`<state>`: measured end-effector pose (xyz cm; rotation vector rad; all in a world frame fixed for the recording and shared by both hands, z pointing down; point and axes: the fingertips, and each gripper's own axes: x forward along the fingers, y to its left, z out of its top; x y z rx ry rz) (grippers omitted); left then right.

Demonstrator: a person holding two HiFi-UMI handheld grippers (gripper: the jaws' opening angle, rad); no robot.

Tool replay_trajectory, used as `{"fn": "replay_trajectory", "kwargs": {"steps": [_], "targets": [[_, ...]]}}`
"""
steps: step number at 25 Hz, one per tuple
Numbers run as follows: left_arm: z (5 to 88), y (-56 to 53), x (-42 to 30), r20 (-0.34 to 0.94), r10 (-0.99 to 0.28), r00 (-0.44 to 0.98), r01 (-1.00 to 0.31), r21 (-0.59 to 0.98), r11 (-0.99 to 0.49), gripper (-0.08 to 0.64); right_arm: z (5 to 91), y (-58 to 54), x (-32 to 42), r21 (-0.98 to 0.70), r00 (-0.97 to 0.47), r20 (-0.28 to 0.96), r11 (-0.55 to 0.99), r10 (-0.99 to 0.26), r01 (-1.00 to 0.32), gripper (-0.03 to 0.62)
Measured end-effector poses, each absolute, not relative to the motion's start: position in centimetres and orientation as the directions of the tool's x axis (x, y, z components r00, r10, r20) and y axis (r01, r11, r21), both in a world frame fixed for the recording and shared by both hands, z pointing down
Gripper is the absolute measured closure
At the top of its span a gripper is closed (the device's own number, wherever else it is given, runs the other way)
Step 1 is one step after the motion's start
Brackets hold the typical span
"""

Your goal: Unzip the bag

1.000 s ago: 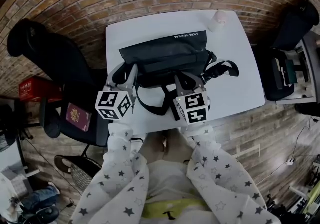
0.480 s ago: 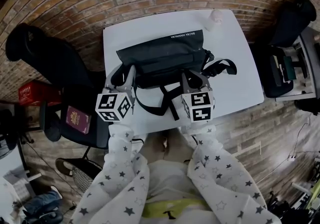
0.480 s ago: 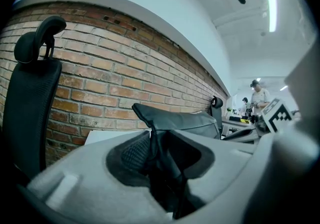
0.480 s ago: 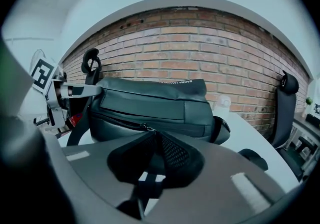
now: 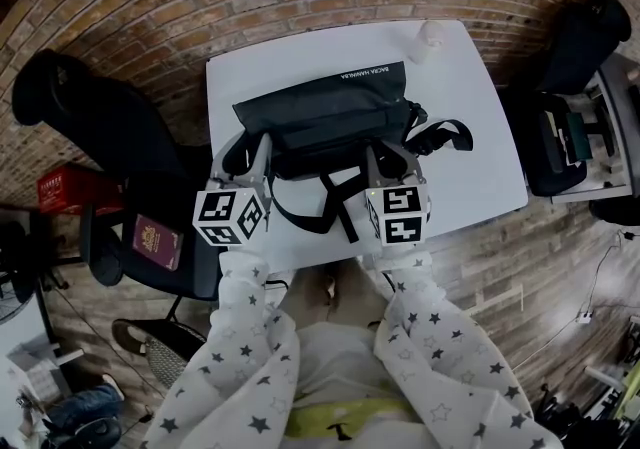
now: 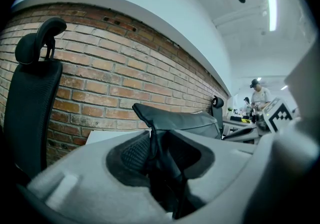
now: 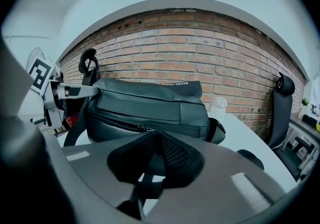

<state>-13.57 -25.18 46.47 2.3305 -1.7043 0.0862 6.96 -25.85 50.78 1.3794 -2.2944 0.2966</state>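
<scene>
A black bag lies on the white table, with its strap trailing to the right. My left gripper is at the bag's near left corner. In the left gripper view this gripper is shut on a fold of the bag's fabric. My right gripper is at the bag's front face. In the right gripper view its pads meet at the zipper pull on the bag, and the gripper is shut on the pull.
A small white bottle stands at the table's far right corner. A black office chair is at the left, with a red booklet on a seat. Another dark chair and shelves are at the right. A brick wall runs behind.
The right gripper has shifted slightly to the right along the bag's front since the oldest frame. The left gripper keeps its hold on the corner.
</scene>
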Motion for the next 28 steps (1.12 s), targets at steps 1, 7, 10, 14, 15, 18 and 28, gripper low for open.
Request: {"fn": "replay_trajectory", "kwargs": {"steps": [1,7,10,14,15,18,28], "targets": [[46.5,-25.2,-13.5,0.195,-0.930,0.312,-0.945,0.167,-0.282,0.440,50.8,-25.8,7.0,0.046,-0.400,0.476,0.476,-0.783,-0.878,0.546],[46.5,-25.2,-13.5,0.193,-0.932,0.306,-0.946,0.168,-0.276,0.440,51.0,-26.1,8.0,0.060,-0.362,0.479,0.441,-0.800,-0.895,0.548],[46.5,-25.3,-13.7,0.194,-0.933,0.303,-0.947,0.170,-0.272,0.440,50.9,-26.5,9.2,0.058,-0.342,0.478,0.418,-0.809,-0.907,0.548],[46.5,-25.3,-13.6,0.193,-0.935,0.298,-0.949,0.167,-0.268,0.440,50.9,-26.6,10.2,0.061,-0.323,0.476,0.397,-0.818,-0.916,0.548],[46.6,-25.3,-13.6,0.193,-0.935,0.297,-0.949,0.167,-0.267,0.440,50.9,-26.7,10.5,0.059,-0.318,0.475,0.390,-0.821,-0.919,0.548],[46.6,-25.3,-13.6,0.193,-0.936,0.295,-0.950,0.166,-0.265,0.440,50.9,-26.9,11.3,0.057,-0.302,0.473,0.371,-0.828,-0.927,0.548],[46.7,-25.2,-13.6,0.193,-0.937,0.291,-0.951,0.167,-0.261,0.440,50.7,-27.4,12.1,0.070,-0.294,0.462,0.365,-0.837,-0.928,0.580]]}}
